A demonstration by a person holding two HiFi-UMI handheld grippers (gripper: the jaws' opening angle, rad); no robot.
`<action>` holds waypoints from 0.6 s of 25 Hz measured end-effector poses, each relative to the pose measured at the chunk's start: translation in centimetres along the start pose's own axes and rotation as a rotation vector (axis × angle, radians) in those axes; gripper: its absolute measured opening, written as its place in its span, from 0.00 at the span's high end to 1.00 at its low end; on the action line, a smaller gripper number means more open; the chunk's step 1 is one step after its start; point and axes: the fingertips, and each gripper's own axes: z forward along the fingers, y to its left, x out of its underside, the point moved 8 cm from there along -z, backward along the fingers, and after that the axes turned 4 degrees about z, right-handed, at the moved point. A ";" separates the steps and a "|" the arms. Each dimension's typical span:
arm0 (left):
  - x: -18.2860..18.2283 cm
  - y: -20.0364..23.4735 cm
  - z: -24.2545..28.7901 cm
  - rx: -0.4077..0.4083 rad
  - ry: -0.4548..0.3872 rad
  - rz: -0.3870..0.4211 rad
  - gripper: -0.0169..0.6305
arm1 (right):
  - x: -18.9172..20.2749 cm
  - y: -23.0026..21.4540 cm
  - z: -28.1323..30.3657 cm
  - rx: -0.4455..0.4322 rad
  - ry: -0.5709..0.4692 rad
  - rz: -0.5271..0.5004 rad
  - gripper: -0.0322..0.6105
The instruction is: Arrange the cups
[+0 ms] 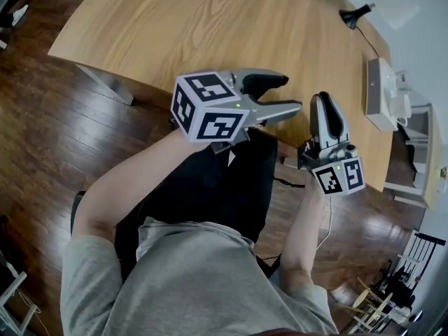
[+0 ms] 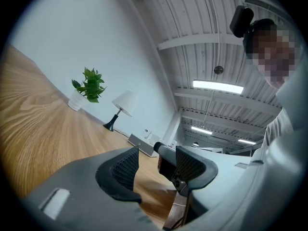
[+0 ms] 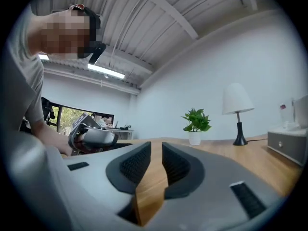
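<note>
No cup shows in any view. In the head view my left gripper hangs over the person's lap at the near edge of the wooden table, jaws open and empty, pointing right. My right gripper is just to its right, pointing at the table, jaws shut with nothing in them. The left gripper view looks between its open jaws at the right gripper close ahead. In the right gripper view the shut jaws point level across the tabletop, with the left gripper off to the left.
A white box-shaped device and a black-footed lamp stand at the table's right end. A potted plant stands beside the lamp. Dark wood floor surrounds the table, with chairs at the lower right.
</note>
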 end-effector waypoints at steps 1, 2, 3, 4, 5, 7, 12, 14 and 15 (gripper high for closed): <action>0.0 0.0 0.0 0.001 0.001 -0.002 0.61 | 0.5 0.1 0.1 0.006 -0.001 0.009 0.85; -0.1 0.0 -0.1 0.002 0.001 -0.003 0.61 | 0.9 0.3 0.1 0.011 0.003 0.008 0.85; -0.2 0.0 -0.2 0.003 0.001 -0.002 0.61 | 1.1 0.5 0.1 0.012 0.013 -0.005 0.85; -0.3 -0.1 -0.4 0.005 0.001 0.002 0.61 | 1.1 0.7 0.0 0.012 0.021 -0.019 0.85; -0.3 -0.1 -0.5 0.007 0.004 0.009 0.61 | 1.2 0.9 0.0 0.013 0.024 -0.025 0.85; -0.3 -0.2 -0.6 0.011 0.024 0.031 0.61 | 1.3 1.0 -0.3 0.018 0.008 -0.002 0.85; -0.2 -0.9 -0.2 0.012 0.063 0.111 0.61 | 0.9 1.1 -1.4 0.008 0.003 0.023 0.85; -0.4 -1.3 -0.3 0.009 0.064 0.142 0.61 | 0.5 1.2 -1.3 -0.007 0.018 0.015 0.85; -0.4 -1.4 -0.3 0.008 0.067 0.154 0.61 | 0.4 1.3 -1.2 -0.013 0.020 0.014 0.85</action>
